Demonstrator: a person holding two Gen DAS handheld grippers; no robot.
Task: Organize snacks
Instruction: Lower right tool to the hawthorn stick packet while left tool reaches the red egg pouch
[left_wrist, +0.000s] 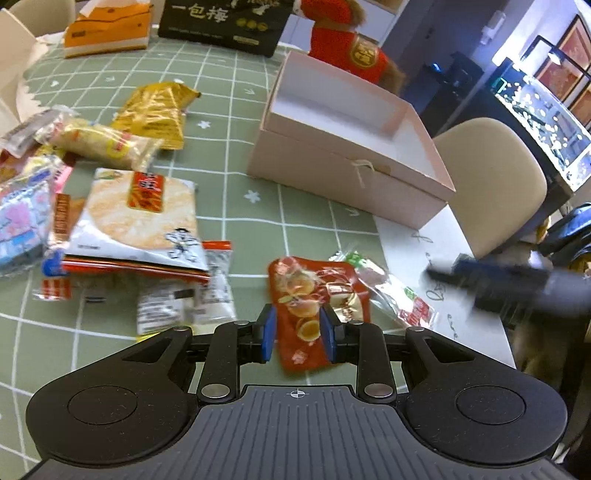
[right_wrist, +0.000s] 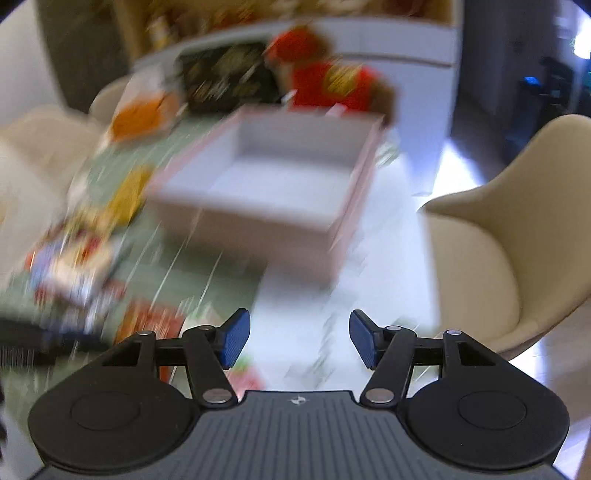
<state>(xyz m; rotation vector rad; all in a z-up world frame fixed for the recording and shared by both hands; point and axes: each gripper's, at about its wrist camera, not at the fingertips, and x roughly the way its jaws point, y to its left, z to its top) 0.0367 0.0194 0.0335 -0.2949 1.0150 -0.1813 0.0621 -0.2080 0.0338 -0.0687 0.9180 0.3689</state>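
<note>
My left gripper (left_wrist: 297, 334) is open, its blue pads on either side of a red snack packet (left_wrist: 314, 295) that lies flat on the green checked tablecloth (left_wrist: 236, 110). A clear red-and-green packet (left_wrist: 388, 288) lies just right of it. An open, empty pink box (left_wrist: 351, 162) stands beyond, also in the blurred right wrist view (right_wrist: 280, 184). More snacks lie to the left: a rice cracker bag (left_wrist: 144, 218), a gold packet (left_wrist: 155, 110), a long cracker pack (left_wrist: 107, 142). My right gripper (right_wrist: 300, 339) is open and empty; it shows as a blurred dark shape (left_wrist: 491, 280) at the right.
An orange tissue box (left_wrist: 107, 31), a black bag (left_wrist: 225, 22) and a red plush toy (left_wrist: 343, 40) stand at the table's far edge. A beige chair (left_wrist: 491, 184) stands beside the table, right of the box. White paper (left_wrist: 436, 258) lies at the table's right edge.
</note>
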